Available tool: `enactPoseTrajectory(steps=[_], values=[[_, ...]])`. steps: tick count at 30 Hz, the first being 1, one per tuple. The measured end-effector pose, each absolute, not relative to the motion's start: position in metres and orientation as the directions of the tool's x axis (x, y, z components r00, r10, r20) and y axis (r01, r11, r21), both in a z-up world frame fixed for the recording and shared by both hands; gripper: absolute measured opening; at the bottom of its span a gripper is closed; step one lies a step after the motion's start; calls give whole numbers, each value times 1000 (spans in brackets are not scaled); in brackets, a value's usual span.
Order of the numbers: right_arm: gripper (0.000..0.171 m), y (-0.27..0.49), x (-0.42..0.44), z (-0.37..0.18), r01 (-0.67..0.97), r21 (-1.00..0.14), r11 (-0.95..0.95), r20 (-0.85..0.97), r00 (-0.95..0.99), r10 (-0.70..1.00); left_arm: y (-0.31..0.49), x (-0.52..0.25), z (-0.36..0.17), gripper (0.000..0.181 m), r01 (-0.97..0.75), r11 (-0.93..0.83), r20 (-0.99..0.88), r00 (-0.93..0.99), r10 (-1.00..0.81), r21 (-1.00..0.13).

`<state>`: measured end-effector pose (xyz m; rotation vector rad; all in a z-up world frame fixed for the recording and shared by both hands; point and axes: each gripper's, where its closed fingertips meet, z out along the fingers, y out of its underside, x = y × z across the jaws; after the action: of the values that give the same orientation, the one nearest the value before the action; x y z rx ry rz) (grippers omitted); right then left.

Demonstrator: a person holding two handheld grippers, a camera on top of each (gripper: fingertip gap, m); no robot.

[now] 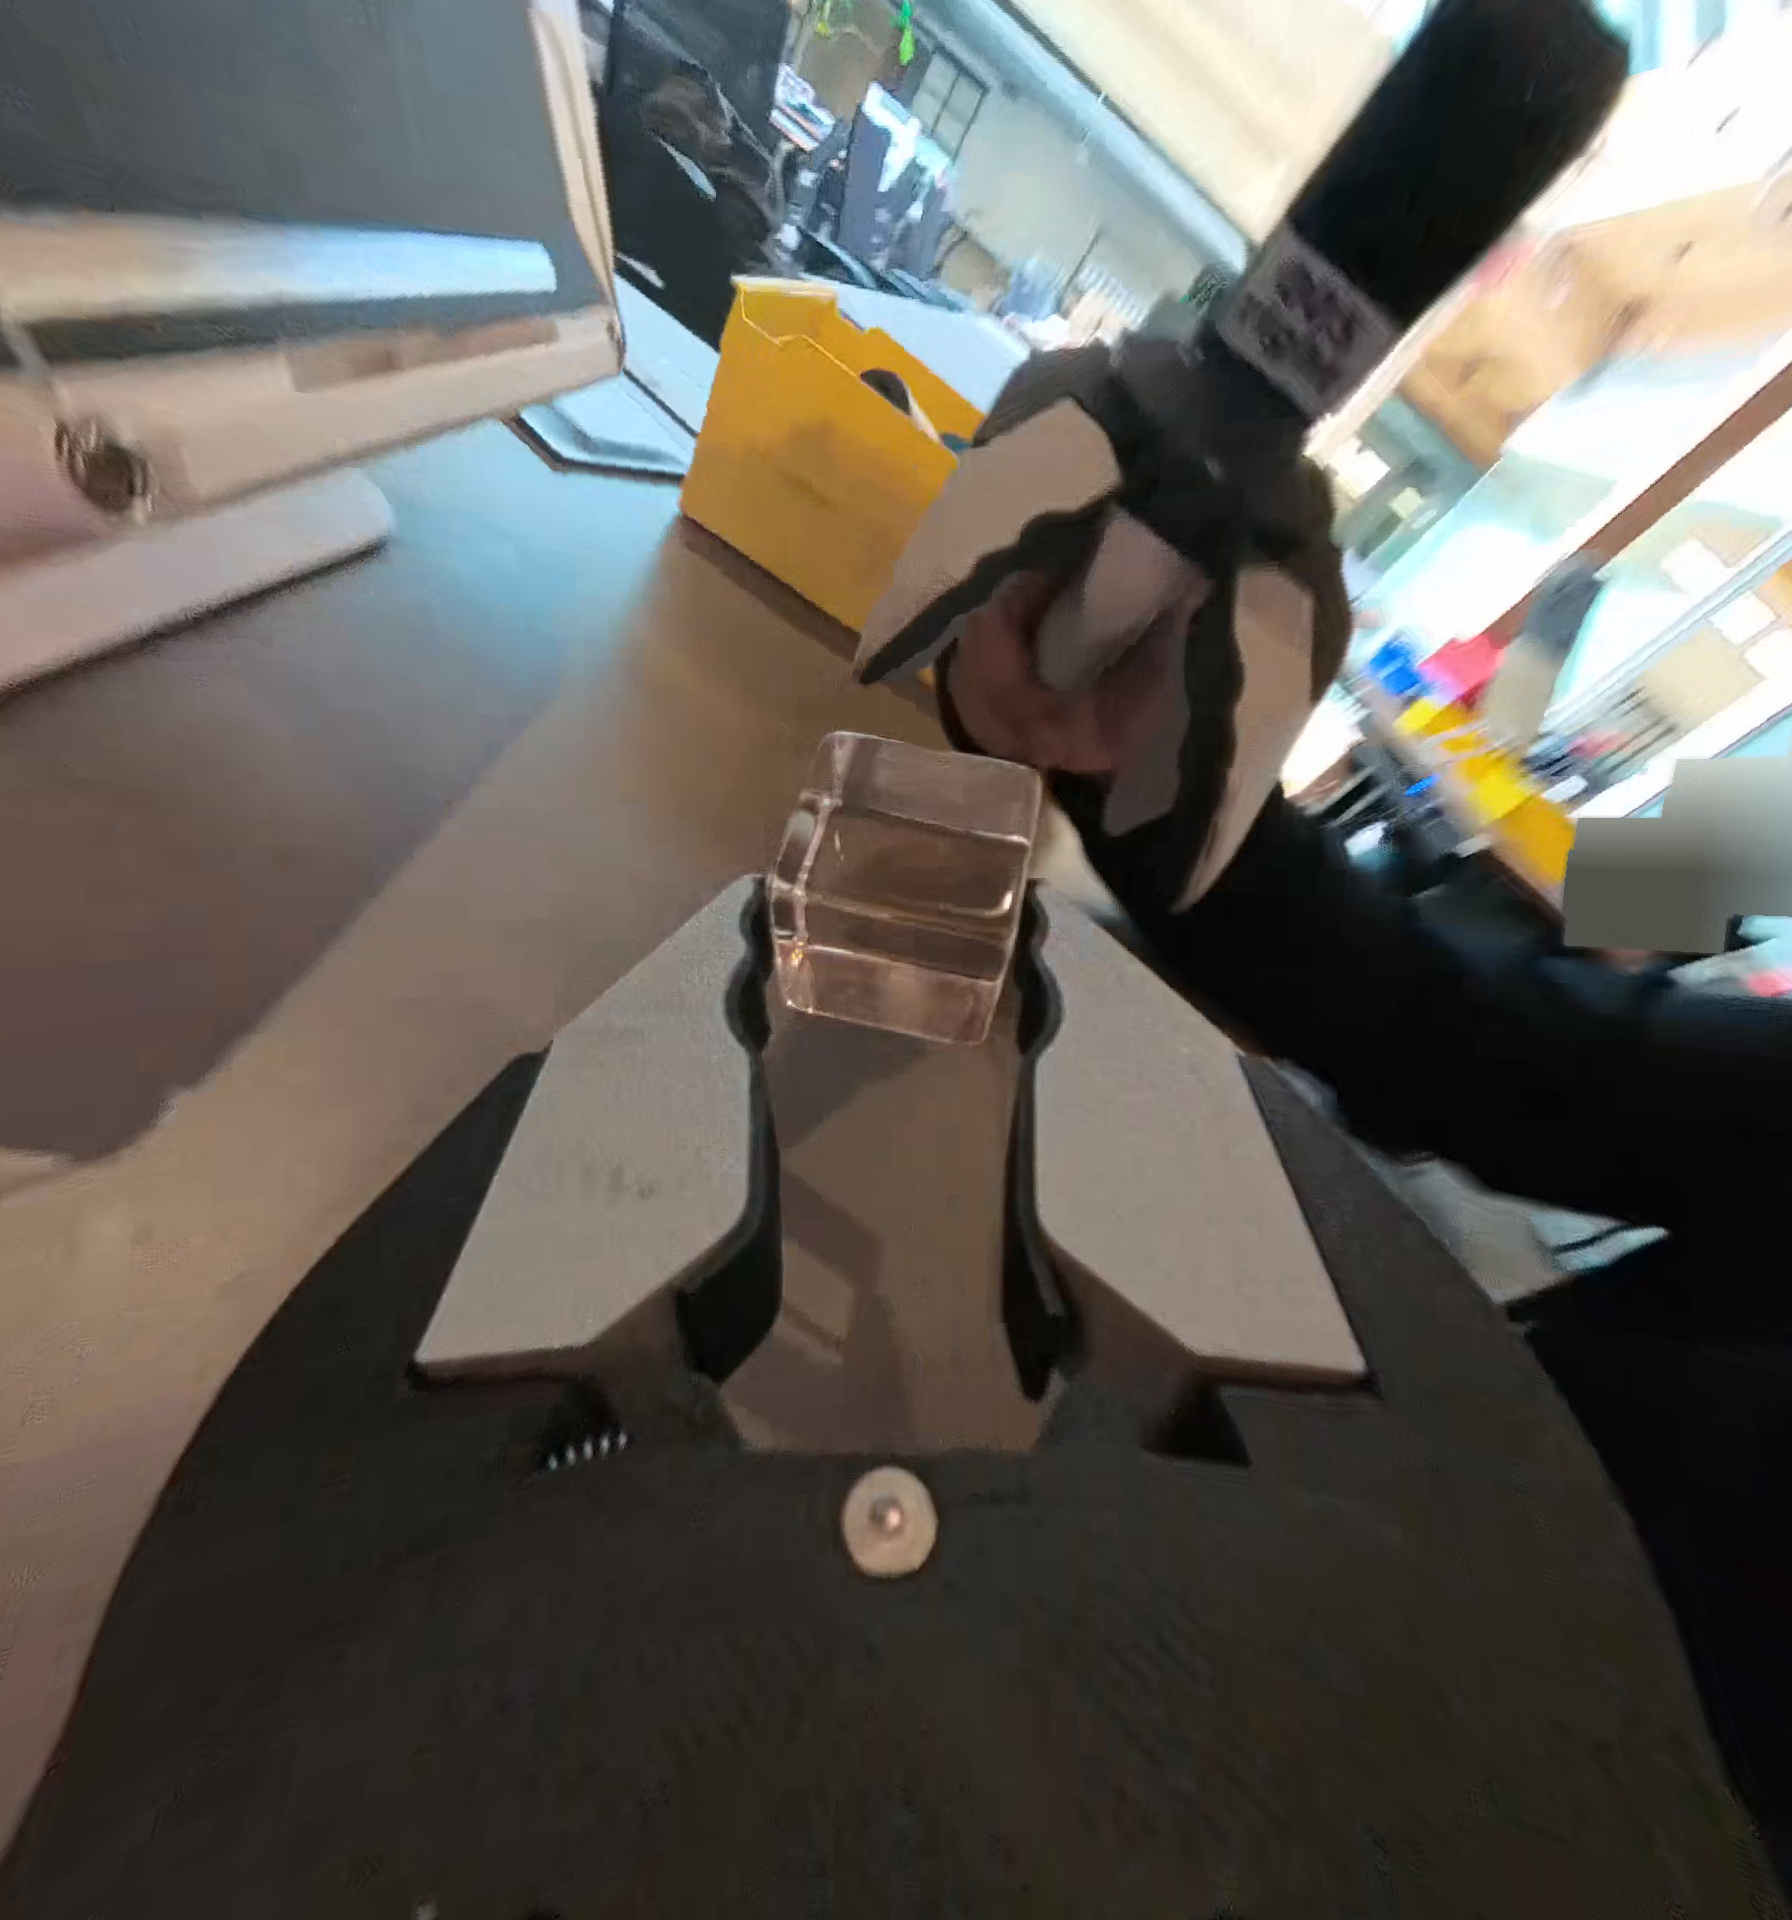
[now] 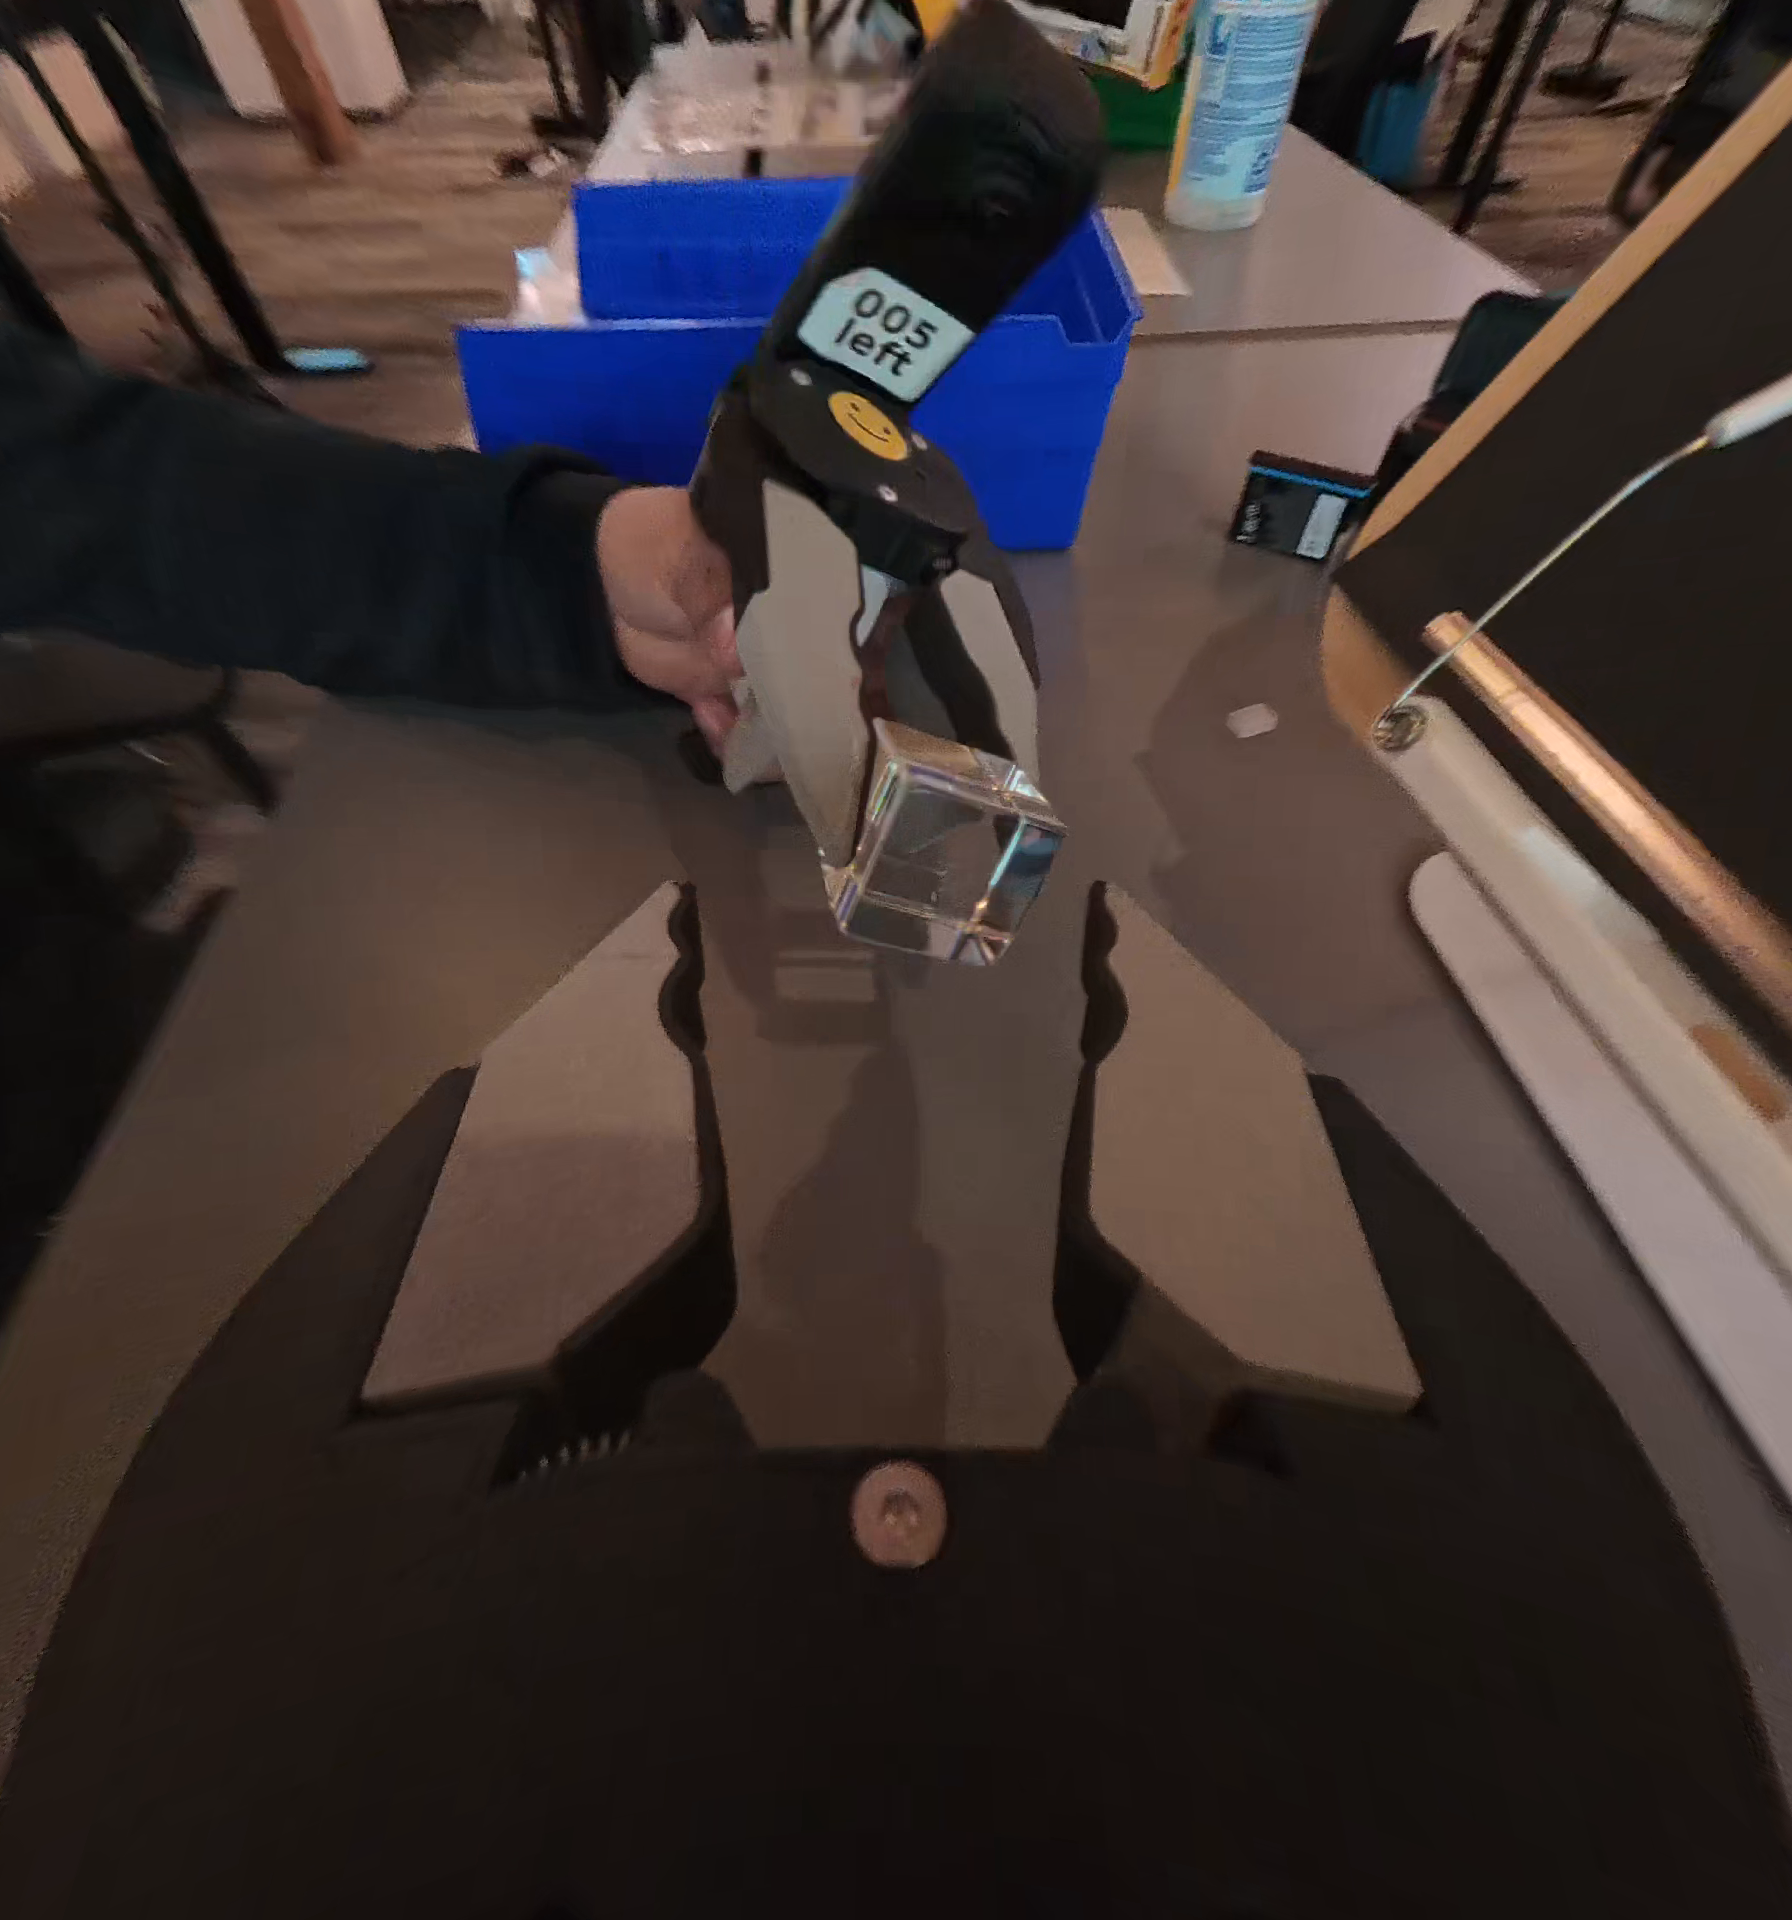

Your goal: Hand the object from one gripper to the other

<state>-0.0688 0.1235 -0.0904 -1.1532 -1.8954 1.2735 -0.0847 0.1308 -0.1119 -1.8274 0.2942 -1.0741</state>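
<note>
A clear glass cube (image 1: 897, 894) sits pinched between the tips of my left gripper (image 1: 897, 925), held above the grey table (image 1: 372, 935). In the right wrist view the left gripper (image 2: 907, 800) comes down from above in a person's hand, with the cube (image 2: 949, 857) at its tip. My right gripper (image 2: 890, 914) is open and empty, its fingertips just short of the cube, one on each side. In the left wrist view the right gripper (image 1: 1032, 779) hangs open right behind the cube.
A blue bin (image 2: 663, 384) stands on the table behind the left gripper, with a white bottle (image 2: 1235, 114) and a small black box (image 2: 1297, 514) to its right. A dark board on a white base (image 2: 1598, 987) borders that side. A yellow bin (image 1: 809, 447) stands farther off.
</note>
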Motion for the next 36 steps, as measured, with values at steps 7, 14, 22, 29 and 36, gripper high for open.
enactPoseTrajectory(steps=[7,14,22,29,36], values=[[75,105,-82,-117,343,-834,432,251,-462,851,110,-60,-117,45,285,-717,771,277,-574,-636],[48,92,-80,-123,335,-830,447,234,-518,823,108,-54,-117,44,275,-722,772,262,-579,-635],[47,120,-86,-102,365,-918,156,-7,-409,913,128,-88,-92,46,312,-473,566,506,-651,-824],[47,158,-80,-75,315,-924,-216,-321,-336,885,139,-111,-100,63,82,-288,250,748,-614,-954],[47,168,-77,-68,294,-893,-341,-433,-352,830,144,-93,-136,61,-260,-243,-76,813,-577,-934]])
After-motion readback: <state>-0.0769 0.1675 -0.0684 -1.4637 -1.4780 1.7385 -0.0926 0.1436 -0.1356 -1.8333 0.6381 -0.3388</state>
